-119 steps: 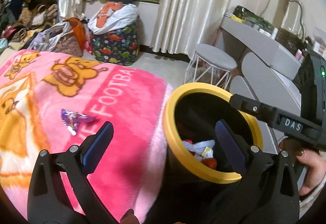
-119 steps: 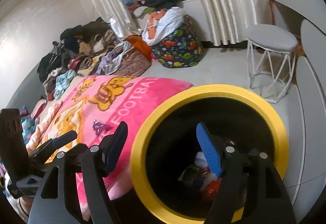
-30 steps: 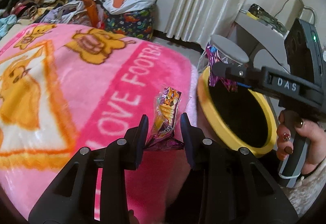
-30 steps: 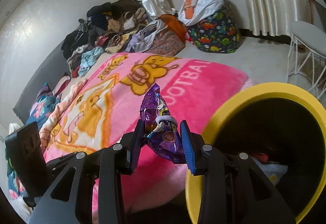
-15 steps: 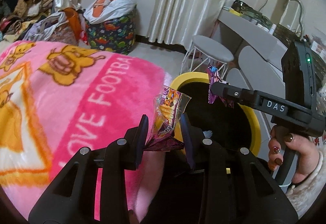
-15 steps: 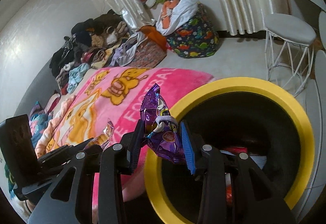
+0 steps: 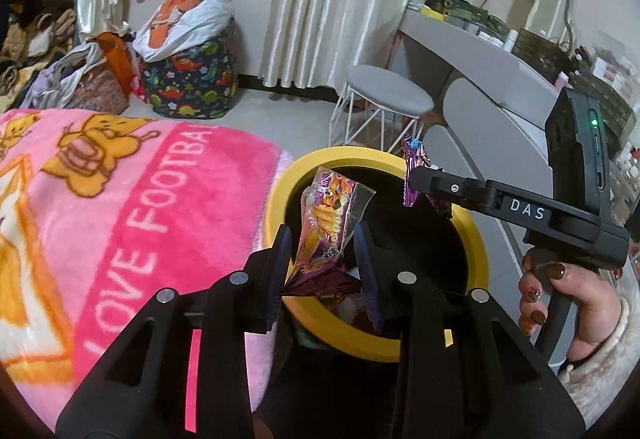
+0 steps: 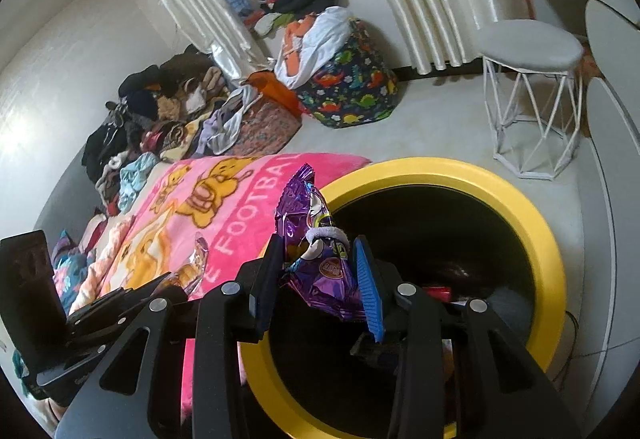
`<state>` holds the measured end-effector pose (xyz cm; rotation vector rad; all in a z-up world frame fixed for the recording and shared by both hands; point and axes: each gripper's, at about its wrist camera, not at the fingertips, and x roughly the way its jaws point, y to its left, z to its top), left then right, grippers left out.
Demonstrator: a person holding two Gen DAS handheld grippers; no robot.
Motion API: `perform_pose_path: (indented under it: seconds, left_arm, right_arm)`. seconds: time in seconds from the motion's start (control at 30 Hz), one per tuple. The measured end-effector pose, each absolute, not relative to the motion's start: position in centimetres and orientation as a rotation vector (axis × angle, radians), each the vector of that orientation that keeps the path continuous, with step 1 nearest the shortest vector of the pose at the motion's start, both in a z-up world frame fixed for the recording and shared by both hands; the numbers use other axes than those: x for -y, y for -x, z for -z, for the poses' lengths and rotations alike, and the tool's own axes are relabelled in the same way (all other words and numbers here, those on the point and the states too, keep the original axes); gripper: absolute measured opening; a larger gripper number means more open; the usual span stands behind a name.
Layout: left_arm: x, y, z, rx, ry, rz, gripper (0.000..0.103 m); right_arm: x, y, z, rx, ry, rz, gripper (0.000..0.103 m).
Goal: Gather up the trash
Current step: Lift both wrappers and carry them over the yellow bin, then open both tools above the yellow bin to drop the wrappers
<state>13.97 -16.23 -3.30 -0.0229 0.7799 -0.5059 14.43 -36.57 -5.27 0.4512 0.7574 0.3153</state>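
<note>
Bin (image 8: 536, 223) yellow-rimmed, black inside; blanket (image 7: 132, 207) pink, yellow cartoon print; wrapper (image 8: 320, 259) purple.

Orange-purple clear snack wrapper (image 7: 328, 227): crumpled, upright, pinched at its lower end, over the near-left rim of the bin (image 7: 476, 239). Purple foil wrapper (image 8: 316, 251): crinkled, standing tall, white band around its middle, clamped low down, above the bin's left edge. Bin: black, yellow rim, open, some trash (image 8: 438, 293) at the bottom.
</note>
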Motion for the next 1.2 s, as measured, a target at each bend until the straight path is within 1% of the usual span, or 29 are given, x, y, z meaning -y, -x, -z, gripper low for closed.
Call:
perform_pose_path:
  seconds: [0.6,0.63,0.87,1.13,1.2]
  left_arm:
    - [21.3,-14.2,5.0,-0.819,-0.047,0.581,0.026]
    - [21.6,-14.2,5.2,-0.823,-0.052,0.585,0.026]
    - [22.7,-14.6,6.4,-0.856,-0.068,0.595,0.026]
    - [23.3,-15.2,7.4,-0.884,-0.080,0.595,0.026]
    - [23.4,-15.3,7.6,-0.890,-0.086,0.595,0.027]
  right_arm:
    - [41.1,-13.2,6.5,-0.770,-0.526,-0.216,0.035]
    - [41.2,-13.2,6.6,-0.772,-0.531,-0.212,0.036]
    - [41.8,-13.3,7.1,-0.784,-0.551,-0.207,0.037]
    - [41.8,-13.3,7.4,-0.790,-0.570,-0.209,0.041]
    - [41.8,-13.2,7.5,-0.792,-0.576,-0.206,0.046]
